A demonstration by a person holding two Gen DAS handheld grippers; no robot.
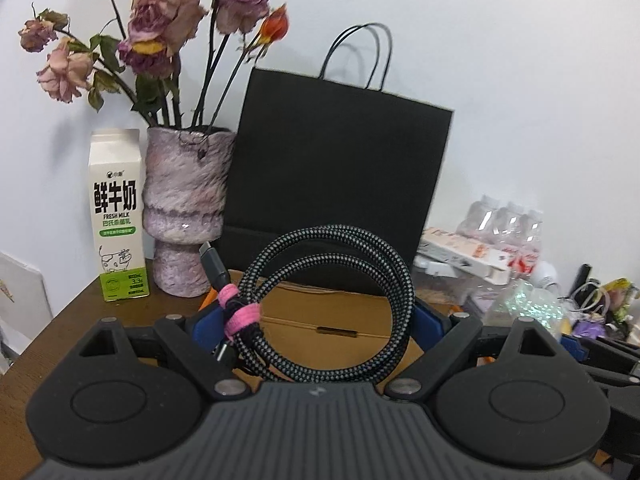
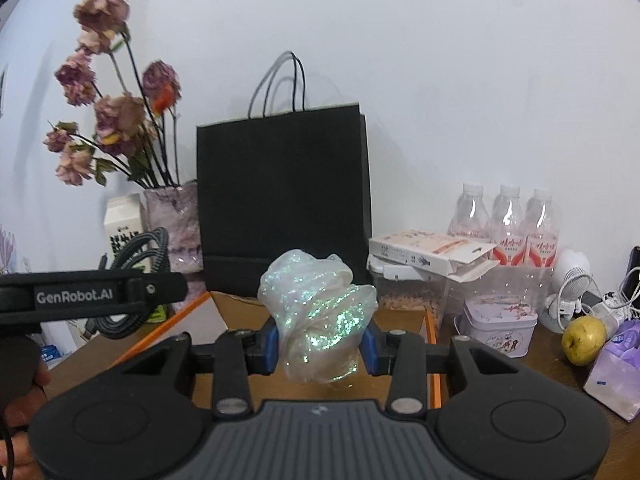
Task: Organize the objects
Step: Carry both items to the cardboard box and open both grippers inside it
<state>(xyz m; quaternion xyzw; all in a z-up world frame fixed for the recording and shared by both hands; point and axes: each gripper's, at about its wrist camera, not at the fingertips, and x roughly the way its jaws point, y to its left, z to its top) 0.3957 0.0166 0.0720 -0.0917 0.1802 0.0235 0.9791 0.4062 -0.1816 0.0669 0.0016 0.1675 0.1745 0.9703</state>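
Observation:
My left gripper point(image 1: 316, 330) is shut on a coiled black-and-grey braided cable point(image 1: 340, 280) bound with a pink strap point(image 1: 240, 316), held upright above an open cardboard box point(image 1: 340, 320). The cable also shows at the left of the right wrist view point(image 2: 136, 264). My right gripper point(image 2: 322, 346) is shut on a crumpled iridescent glittery scrunchie point(image 2: 320, 312), held above the same box point(image 2: 232, 304). A black paper bag point(image 1: 336, 184) stands behind the box against the wall, also seen in the right wrist view point(image 2: 280, 200).
A milk carton point(image 1: 118, 216) and a purple vase of dried roses point(image 1: 186, 208) stand at the left. To the right are three water bottles point(image 2: 508, 224), a white flat package point(image 2: 424, 252), a lilac tin point(image 2: 496, 326), a yellow-green pear point(image 2: 582, 340), a tissue pack point(image 2: 616, 368) and tangled white cables point(image 2: 612, 300).

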